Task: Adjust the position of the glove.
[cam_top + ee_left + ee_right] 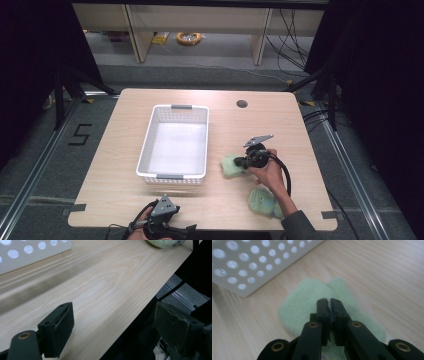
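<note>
Right gripper (329, 301) is pinched together on the green cloth (307, 300); left gripper (112, 325) gapes wide.

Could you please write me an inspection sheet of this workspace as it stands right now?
Surface: light wooden table, with a round hole near its far edge.
Job's things: white perforated basket, nothing seen inside; pale green soft item pinched on the table beside it; second green item nearer the person.
Clutter: nothing seen.
Grippers: right claw shut on the green soft item; left claw open at the near table edge, holding nothing.
Cables: black cable loops from the right claw.
Surroundings: grey floor, a yellow coil, shelving beyond the table.
</note>
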Demonstrator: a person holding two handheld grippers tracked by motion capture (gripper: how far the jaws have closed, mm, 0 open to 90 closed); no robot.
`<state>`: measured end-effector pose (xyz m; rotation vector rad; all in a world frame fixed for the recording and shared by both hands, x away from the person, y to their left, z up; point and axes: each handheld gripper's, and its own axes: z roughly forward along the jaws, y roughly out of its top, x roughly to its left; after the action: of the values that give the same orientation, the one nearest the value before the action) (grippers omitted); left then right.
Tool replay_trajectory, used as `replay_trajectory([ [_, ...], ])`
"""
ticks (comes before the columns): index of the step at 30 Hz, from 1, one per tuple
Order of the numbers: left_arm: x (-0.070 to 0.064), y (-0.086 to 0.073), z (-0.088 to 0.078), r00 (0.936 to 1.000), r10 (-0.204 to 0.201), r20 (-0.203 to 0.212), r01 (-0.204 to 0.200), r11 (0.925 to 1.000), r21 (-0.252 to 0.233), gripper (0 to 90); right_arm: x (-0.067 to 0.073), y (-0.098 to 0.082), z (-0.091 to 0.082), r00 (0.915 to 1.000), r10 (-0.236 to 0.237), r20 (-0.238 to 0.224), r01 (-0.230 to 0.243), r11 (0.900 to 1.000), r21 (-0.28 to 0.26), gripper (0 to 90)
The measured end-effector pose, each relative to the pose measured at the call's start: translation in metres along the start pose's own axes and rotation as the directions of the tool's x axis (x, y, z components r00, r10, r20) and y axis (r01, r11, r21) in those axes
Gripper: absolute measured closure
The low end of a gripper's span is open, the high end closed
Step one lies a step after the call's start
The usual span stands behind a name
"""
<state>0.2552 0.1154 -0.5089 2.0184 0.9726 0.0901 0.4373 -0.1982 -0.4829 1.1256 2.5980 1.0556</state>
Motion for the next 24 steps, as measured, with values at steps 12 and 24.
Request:
replay_trajectory([
  [12, 0.001, 0.001, -0.001, 0.9999, 0.017, -0.001, -0.017, 0.9998, 0.004, 16.1, 0.025, 0.0, -0.033, 0.9984, -0.023, -0.051, 0.018, 0.996, -0.086, 86.4],
  [24, 0.004, 0.001, -0.004, 0.9992, 0.038, -0.013, -0.038, 0.9991, 0.022, 16.1, 0.065, -0.02, -0.048, 0.9923, -0.001, -0.124, -0.013, 0.993, -0.115, 86.5],
])
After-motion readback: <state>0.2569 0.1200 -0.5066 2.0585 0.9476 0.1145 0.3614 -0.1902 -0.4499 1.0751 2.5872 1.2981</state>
